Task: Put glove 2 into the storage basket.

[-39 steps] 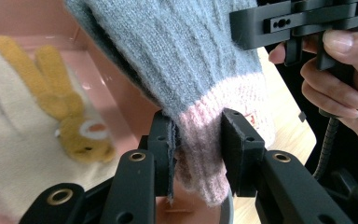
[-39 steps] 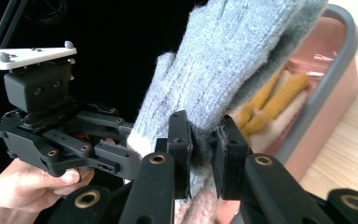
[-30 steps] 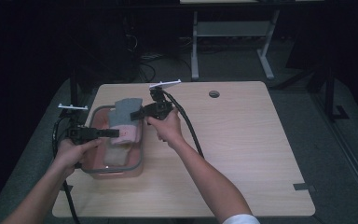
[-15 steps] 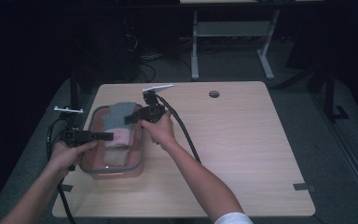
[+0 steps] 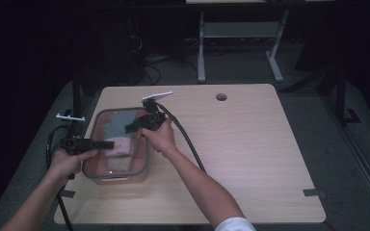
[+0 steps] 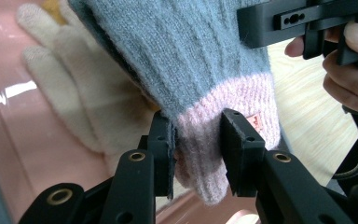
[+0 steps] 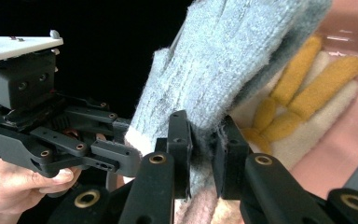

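Grey knit glove [image 6: 200,60] with a pink cuff hangs over the pink container [image 5: 125,175] at the table's [image 5: 250,159] left side, gripped from both ends. The left gripper [image 6: 196,140] is clamped on the pink cuff, and the right gripper [image 7: 204,140] is clamped on the grey knit. Beneath lie a cream glove [image 6: 74,93] and what looks like a yellow-fingered glove [image 7: 298,84], inside the container.
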Motion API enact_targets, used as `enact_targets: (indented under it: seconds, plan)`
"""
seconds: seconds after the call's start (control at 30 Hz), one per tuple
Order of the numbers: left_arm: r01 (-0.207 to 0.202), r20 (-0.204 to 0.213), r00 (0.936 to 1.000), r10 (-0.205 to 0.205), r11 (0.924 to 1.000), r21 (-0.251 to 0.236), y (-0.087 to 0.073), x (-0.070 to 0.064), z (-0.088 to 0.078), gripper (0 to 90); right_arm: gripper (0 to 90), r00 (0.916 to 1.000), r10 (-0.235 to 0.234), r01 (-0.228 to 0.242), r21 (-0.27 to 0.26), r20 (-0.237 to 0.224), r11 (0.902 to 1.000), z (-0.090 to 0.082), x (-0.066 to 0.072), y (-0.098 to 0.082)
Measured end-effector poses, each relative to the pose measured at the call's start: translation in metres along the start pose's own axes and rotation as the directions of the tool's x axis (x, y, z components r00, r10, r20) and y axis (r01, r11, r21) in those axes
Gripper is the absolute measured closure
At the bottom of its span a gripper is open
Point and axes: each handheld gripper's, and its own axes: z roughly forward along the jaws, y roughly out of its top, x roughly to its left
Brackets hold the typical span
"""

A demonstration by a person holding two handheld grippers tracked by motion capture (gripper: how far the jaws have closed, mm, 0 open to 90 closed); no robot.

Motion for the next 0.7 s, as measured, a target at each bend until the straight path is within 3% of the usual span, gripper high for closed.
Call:
enact_targets:
  seconds: [0.33,0.7]
  plan:
    - [0.012,-0.046,0.9989,-0.011,0.9996,0.025,-0.009,0.007,0.006,66.7,78.2,0.999,-0.017,0.016,0.037,0.042,0.9992,0.014,-0.003,-0.004]
    - [-0.023,-0.12,0.9923,0.032,0.9969,0.076,-0.013,0.007,0.015,66.6,77.0,0.9925,-0.059,0.05,0.087,0.107,0.995,0.024,-0.002,-0.009]
